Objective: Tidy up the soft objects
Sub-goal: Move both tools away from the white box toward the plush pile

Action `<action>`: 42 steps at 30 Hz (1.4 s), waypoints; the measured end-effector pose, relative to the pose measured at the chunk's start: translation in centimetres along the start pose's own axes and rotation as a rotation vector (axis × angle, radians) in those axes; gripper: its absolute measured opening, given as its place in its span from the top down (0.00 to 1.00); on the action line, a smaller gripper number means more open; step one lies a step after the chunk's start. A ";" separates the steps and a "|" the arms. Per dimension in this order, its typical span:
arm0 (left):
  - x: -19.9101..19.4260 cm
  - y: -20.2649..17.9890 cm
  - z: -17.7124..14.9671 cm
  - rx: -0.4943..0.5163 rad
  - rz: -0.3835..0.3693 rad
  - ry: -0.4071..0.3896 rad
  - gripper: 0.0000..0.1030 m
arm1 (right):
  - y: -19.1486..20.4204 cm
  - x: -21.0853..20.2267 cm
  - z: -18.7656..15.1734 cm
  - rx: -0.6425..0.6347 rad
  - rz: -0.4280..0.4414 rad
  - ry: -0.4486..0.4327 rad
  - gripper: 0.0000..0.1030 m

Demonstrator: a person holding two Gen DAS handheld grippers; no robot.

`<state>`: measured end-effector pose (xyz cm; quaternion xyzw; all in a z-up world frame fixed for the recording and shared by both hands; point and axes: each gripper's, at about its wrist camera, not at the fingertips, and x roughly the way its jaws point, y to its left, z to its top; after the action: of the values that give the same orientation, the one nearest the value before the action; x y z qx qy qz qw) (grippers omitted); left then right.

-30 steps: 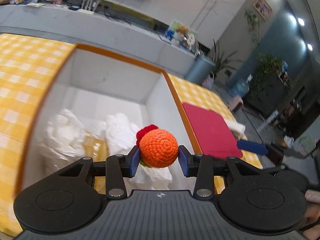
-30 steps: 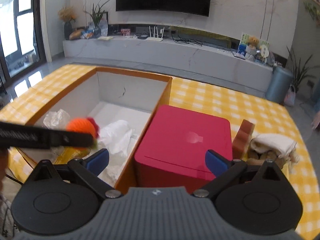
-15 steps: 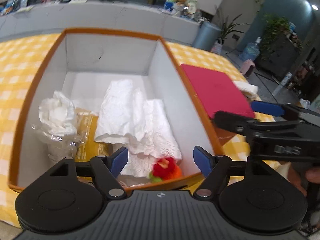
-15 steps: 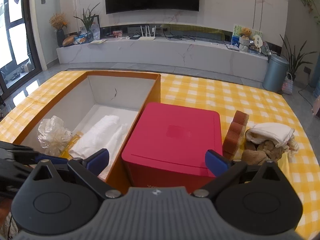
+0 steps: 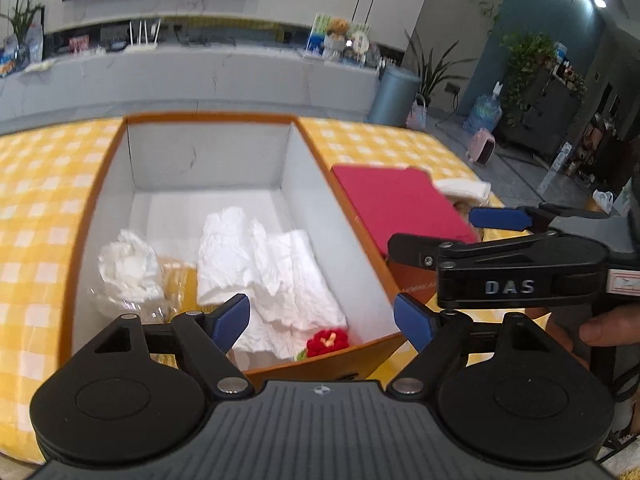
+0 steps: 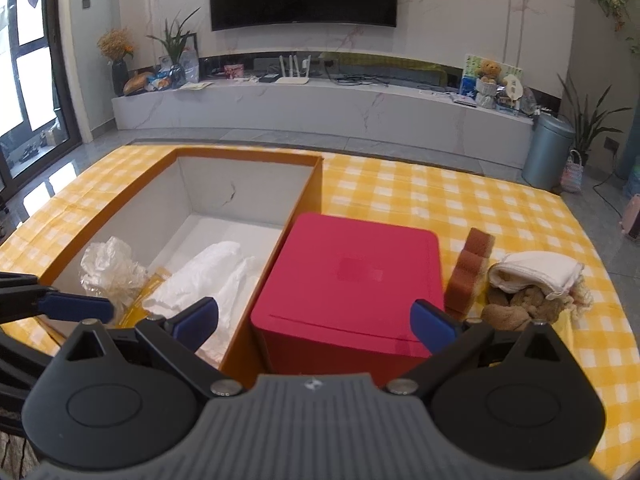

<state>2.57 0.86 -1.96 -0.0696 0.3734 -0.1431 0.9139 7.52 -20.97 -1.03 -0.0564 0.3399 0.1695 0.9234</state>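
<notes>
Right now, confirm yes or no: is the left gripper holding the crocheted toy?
No: the left gripper stands open and empty, and the crocheted toy lies inside the orange box.

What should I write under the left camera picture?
Open left gripper above the orange box, crochet toy lying inside.

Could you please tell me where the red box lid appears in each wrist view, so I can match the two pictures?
Left wrist view: the red box lid lies right of centre, beside the orange box's right wall, behind the right gripper.
Right wrist view: it fills the centre, between the open fingers.
Shared landmark: the orange box beside it, holding white cloth.
</notes>
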 end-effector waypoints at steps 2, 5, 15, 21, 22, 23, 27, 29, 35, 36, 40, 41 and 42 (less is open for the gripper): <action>-0.9 -0.4 0.3 0.012 -0.009 -0.034 0.07 | -0.1 -0.4 0.1 0.006 -0.009 -0.015 0.03; -2.2 -0.9 0.6 0.036 -0.019 -0.085 0.07 | -0.5 -1.3 0.3 0.022 -0.010 -0.029 0.03; -4.9 -2.5 1.6 0.047 0.004 -0.162 0.07 | -3.4 -6.1 1.8 0.080 0.006 -0.090 0.03; -5.2 -3.9 1.8 0.073 0.053 -0.174 0.07 | -6.6 -8.6 1.8 0.178 0.103 -0.110 0.03; -5.1 -4.3 1.9 0.072 0.061 -0.172 0.07 | -7.1 -8.8 1.9 0.186 0.091 -0.112 0.03; -5.0 -4.8 2.1 0.075 0.068 -0.168 0.07 | -7.7 -9.0 2.0 0.194 0.082 -0.109 0.03; -4.3 -7.0 2.7 0.134 0.097 -0.155 0.11 | -9.6 -9.3 1.8 0.172 0.042 -0.084 0.03; -3.7 -8.3 2.7 0.188 0.097 -0.132 0.12 | -10.6 -9.3 1.3 0.147 0.006 -0.068 0.03; -1.8 -11.7 2.5 0.243 0.090 -0.102 0.12 | -14.4 -7.9 -1.4 0.225 -0.070 -0.031 0.03; -1.5 -12.2 2.4 0.251 0.088 -0.097 0.12 | -15.1 -7.4 -1.9 0.248 -0.070 -0.017 0.03; -0.2 -13.9 2.2 0.271 0.077 -0.081 0.12 | -17.4 -6.0 -3.7 0.314 -0.078 0.028 0.03; 0.2 -14.2 2.1 0.274 0.072 -0.076 0.12 | -17.8 -5.6 -4.0 0.323 -0.089 0.035 0.03; 0.5 -14.4 2.0 0.278 0.066 -0.067 0.12 | -18.4 -5.4 -4.3 0.334 -0.101 0.039 0.03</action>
<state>1.33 -12.95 2.48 0.0653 0.3214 -0.1607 0.9309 7.54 -40.57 -1.04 0.0775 0.3779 0.0626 0.9204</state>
